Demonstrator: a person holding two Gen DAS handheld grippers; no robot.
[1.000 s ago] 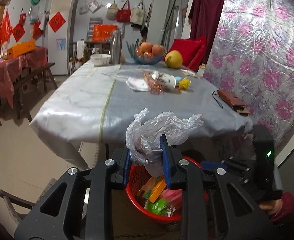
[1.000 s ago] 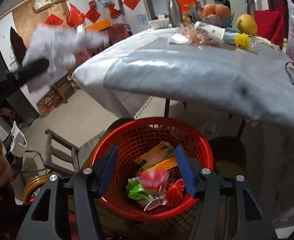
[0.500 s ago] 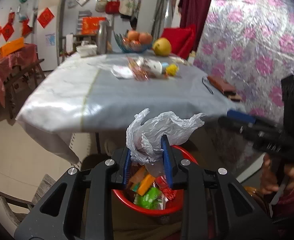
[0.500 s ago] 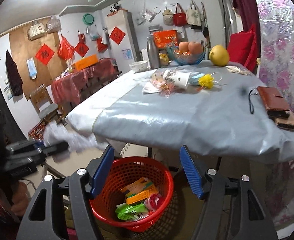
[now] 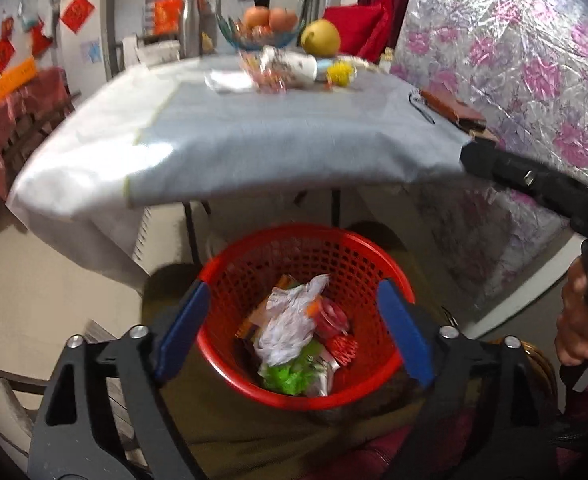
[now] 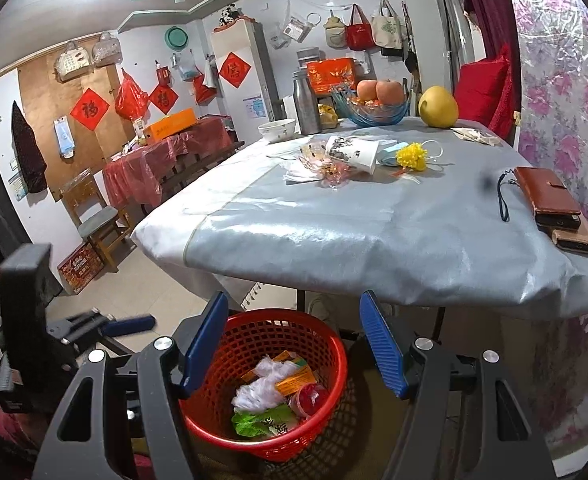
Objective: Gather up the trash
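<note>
left gripper (image 5: 291, 330): jaws opening wide over the red basket (image 5: 374, 256), nothing between them.
plastic bag (image 5: 289, 322): lying in the basket atop wrappers.
right gripper (image 6: 294, 344): hanging open, empty, clear of the drop.
table trash (image 6: 352, 154): waiting uncollected.

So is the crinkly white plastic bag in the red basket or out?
In. The white plastic bag lies atop the other trash inside the red basket.

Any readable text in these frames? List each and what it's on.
"福": red diamond paper on the brown board.
"福": second red diamond on the wall.
One character, partly legible: red diamond on the white cabinet.
Green wrapper in the red basket: large characters, not legible.
Orange box, cup, floor crate: print too small.
</note>
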